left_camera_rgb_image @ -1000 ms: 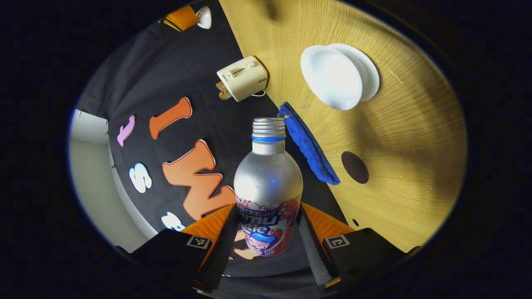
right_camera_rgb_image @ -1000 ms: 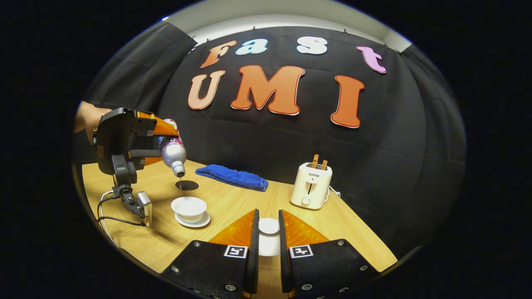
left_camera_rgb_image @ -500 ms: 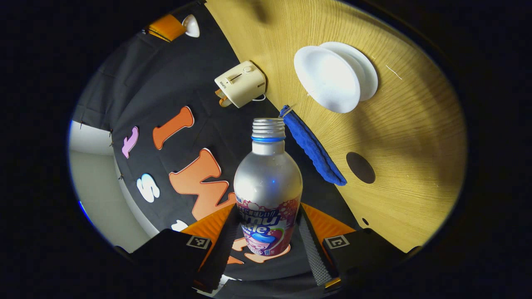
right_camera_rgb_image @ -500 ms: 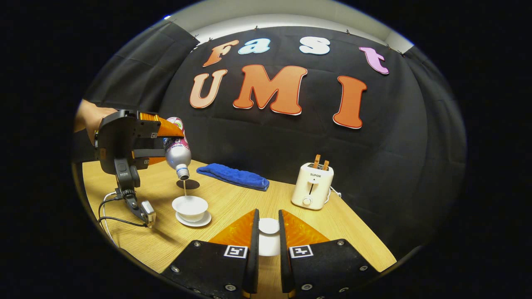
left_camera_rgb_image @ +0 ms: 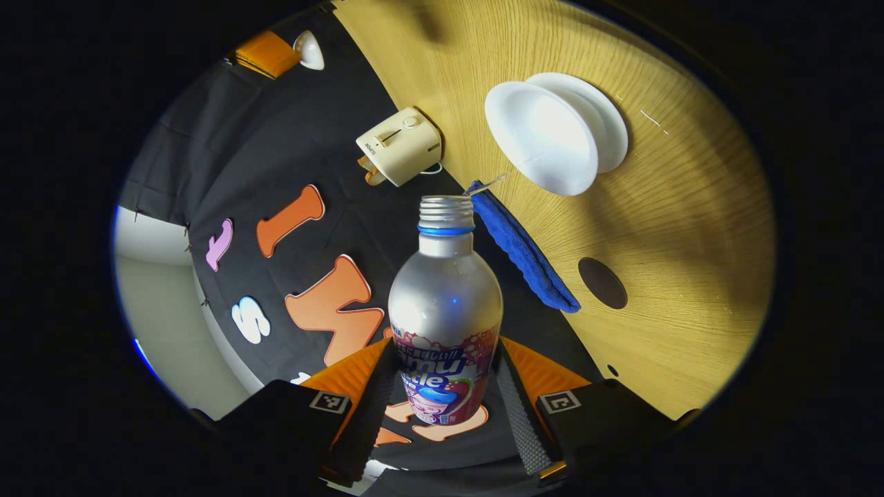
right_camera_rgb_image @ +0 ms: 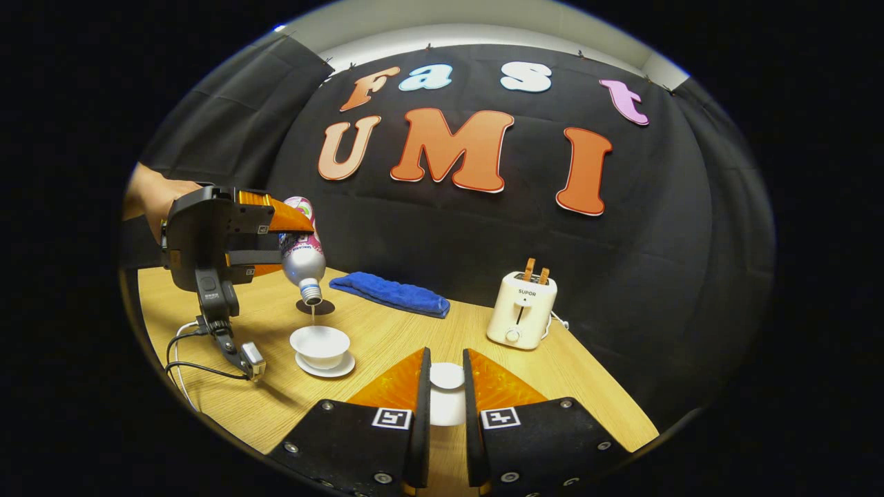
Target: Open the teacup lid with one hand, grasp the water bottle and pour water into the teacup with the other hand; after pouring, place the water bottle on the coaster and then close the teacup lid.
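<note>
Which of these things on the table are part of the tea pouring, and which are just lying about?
Part of the job:
water bottle, tilted and held by the left gripper
teacup on its saucer
teacup lid, held by the right gripper
dark round coaster

Just lying about:
blue towel
toaster

The left gripper, at the left of the right gripper view, has a boxy black housing with orange wedge-shaped finger mounts, a small square marker on its side and black cables trailing below. The right gripper looks alike — black blocks, square black-and-white markers, round screws, orange wedges.
</note>
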Demonstrator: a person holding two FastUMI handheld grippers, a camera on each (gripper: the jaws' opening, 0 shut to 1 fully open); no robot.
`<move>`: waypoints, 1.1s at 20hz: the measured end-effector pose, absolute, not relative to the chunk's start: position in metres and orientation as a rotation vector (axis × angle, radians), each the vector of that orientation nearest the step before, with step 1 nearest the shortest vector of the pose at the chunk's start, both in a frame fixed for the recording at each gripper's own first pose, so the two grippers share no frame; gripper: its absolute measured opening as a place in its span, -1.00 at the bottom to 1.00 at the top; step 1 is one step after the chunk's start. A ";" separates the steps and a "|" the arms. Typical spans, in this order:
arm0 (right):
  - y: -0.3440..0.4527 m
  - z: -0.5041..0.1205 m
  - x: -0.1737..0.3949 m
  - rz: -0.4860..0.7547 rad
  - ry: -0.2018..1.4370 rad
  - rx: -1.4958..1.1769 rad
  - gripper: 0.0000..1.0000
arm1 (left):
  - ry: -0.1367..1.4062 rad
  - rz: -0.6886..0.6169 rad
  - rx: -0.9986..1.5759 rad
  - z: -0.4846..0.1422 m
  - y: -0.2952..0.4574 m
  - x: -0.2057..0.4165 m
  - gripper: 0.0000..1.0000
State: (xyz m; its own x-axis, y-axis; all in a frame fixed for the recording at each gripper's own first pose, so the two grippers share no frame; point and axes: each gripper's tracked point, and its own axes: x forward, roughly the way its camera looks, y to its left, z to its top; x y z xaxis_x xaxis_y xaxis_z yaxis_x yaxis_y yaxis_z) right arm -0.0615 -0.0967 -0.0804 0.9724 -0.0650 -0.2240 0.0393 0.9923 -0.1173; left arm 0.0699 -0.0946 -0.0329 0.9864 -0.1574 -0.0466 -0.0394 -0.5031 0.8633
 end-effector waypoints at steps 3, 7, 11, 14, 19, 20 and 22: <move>-0.095 -0.080 -0.061 -0.049 0.231 -0.115 -0.55 | -0.147 -0.148 2.100 -0.033 -0.097 0.071 0.65; -0.094 -0.080 -0.061 -0.048 0.232 -0.118 -0.55 | -0.159 -0.151 2.099 -0.033 -0.099 0.071 0.63; -0.094 -0.081 -0.061 -0.048 0.241 -0.108 -0.55 | -0.193 -0.151 2.058 -0.030 -0.103 0.072 0.65; -0.094 -0.082 -0.058 -0.050 0.243 -0.100 -0.55 | -0.236 -0.125 1.962 -0.019 -0.102 0.071 0.63; -0.088 -0.077 -0.051 -0.056 0.236 -0.067 -0.55 | -0.289 -0.070 1.741 -0.002 -0.093 0.068 0.68; -0.086 -0.077 -0.049 -0.058 0.238 -0.058 -0.55 | -0.288 -0.045 1.674 0.005 -0.085 0.068 0.68; -0.082 -0.076 -0.046 -0.061 0.239 -0.038 -0.55 | -0.265 -0.007 1.520 0.014 -0.071 0.069 0.67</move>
